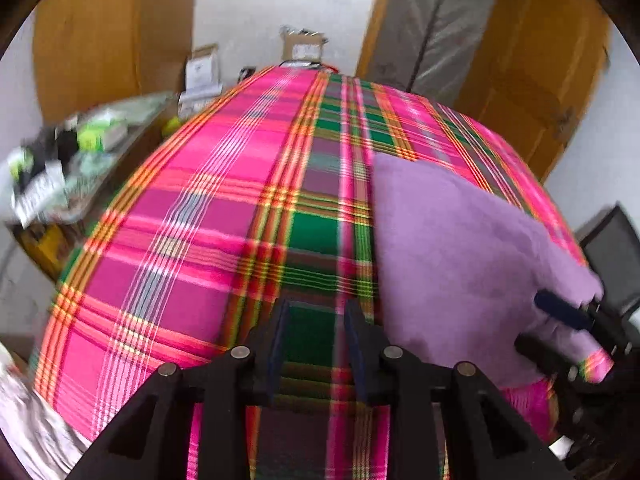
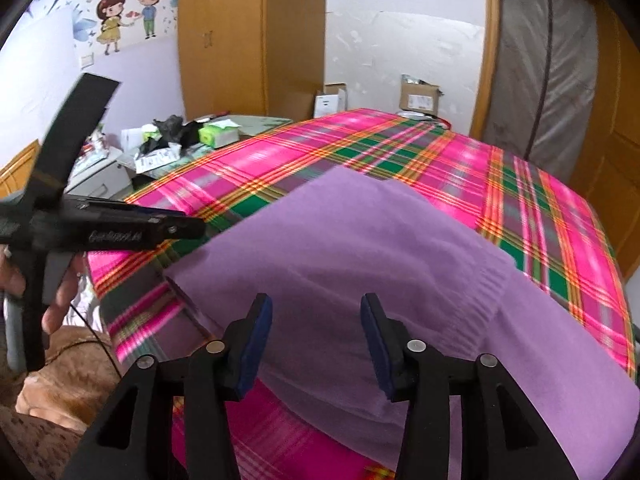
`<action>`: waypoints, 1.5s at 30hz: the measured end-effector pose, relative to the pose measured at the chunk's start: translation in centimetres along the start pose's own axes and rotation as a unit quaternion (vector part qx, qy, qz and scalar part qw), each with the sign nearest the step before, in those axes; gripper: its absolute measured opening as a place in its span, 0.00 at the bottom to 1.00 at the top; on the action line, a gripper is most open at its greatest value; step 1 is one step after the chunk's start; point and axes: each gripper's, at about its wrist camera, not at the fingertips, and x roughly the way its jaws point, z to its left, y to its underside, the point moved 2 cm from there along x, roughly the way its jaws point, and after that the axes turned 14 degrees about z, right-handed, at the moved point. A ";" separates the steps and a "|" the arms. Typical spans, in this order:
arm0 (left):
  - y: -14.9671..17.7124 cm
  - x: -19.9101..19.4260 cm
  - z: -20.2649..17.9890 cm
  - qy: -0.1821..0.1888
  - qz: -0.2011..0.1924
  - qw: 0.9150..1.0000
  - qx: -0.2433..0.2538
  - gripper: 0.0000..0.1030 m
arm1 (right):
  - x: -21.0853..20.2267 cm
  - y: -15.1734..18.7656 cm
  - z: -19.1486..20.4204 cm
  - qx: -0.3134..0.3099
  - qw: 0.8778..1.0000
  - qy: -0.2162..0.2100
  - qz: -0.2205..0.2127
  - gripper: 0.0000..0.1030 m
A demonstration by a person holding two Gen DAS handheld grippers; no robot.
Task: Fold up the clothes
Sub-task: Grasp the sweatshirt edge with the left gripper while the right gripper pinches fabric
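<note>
black gripper arms fill the bottom of both views. the right gripper (image 2: 316,320) hangs above the near part of a purple garment (image 2: 360,248), its blue-padded fingers (image 2: 256,340) spread well apart with nothing between them. the garment lies spread on a bed under a pink, green and orange plaid sheet (image 2: 540,216), on the near side of the bed; a ribbed band shows along its right part, and the fabric runs off toward the lower right edge of the view.

in the left wrist view, the left gripper (image 1: 316,312) hovers over bare plaid sheet (image 1: 180,220), just beside the left edge of the purple garment (image 1: 460,248). its jaws stand parted, narrower than the right pair, with only the sheet's green check visible in the gap and no cloth held. at the right of that view the right gripper (image 1: 556,324) shows side-on at the garment's near corner; whether it touches the cloth there is unclear.

seen from the right wrist camera, the left gripper (image 2: 188,228) reaches in from the left, held by a hand (image 2: 60,300) at the frame edge. beyond the bed stand a cluttered side table (image 2: 168,148), wooden wardrobes (image 2: 224,40), cardboard boxes (image 2: 418,98) against the wall, and a wall sticker of two cartoon children (image 2: 128,12).
</note>
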 end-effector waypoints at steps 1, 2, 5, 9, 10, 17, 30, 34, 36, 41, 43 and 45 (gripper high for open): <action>-0.2 0.2 0.6 0.013 0.006 1.000 -0.008 0.31 | 0.2 -0.2 0.4 -0.007 1.000 -0.004 0.000 0.47; -0.5 0.4 1.1 0.025 0.012 0.999 -0.015 0.32 | 0.3 -0.3 0.8 -0.015 1.000 -0.006 -0.002 0.47; -0.9 1.0 2.2 0.063 0.032 0.997 -0.029 0.34 | 1.0 -0.8 2.3 -0.044 0.999 -0.011 -0.001 0.47; -1.5 1.5 2.7 0.117 0.052 0.991 -0.039 0.36 | 1.6 -1.2 4.5 -0.083 0.996 -0.018 -0.002 0.47; -1.5 1.6 2.5 0.120 0.055 0.991 -0.036 0.37 | 1.8 -1.2 5.1 -0.093 0.995 -0.022 -0.002 0.47; -2.3 2.3 0.2 0.128 0.077 0.989 0.005 0.37 | 2.8 -1.0 7.9 -0.124 0.992 -0.029 0.004 0.52; -3.4 2.9 -1.1 0.204 0.116 0.972 0.000 0.37 | 4.5 -1.2 9.7 -0.129 0.985 0.111 -0.008 0.62; -3.8 3.1 -0.9 0.207 0.118 0.971 -0.005 0.37 | 4.3 -1.5 8.1 -0.090 0.992 0.090 -0.006 0.51; -4.3 3.4 -0.8 0.214 0.119 0.970 -0.014 0.37 | 4.1 -1.5 8.0 -0.087 0.992 0.086 -0.009 0.38; -5.3 4.0 -0.8 0.236 0.126 0.963 -0.025 0.39 | 3.6 -1.2 8.1 -0.099 0.992 0.083 -0.014 0.20; -5.3 4.0 -0.2 0.252 0.127 0.958 -0.042 0.40 | 3.3 -1.0 8.0 -0.099 0.992 0.081 -0.017 0.17; -5.4 3.9 0.2 0.269 0.123 0.954 -0.054 0.41 | 2.9 -0.7 7.9 -0.099 0.992 0.078 -0.021 0.15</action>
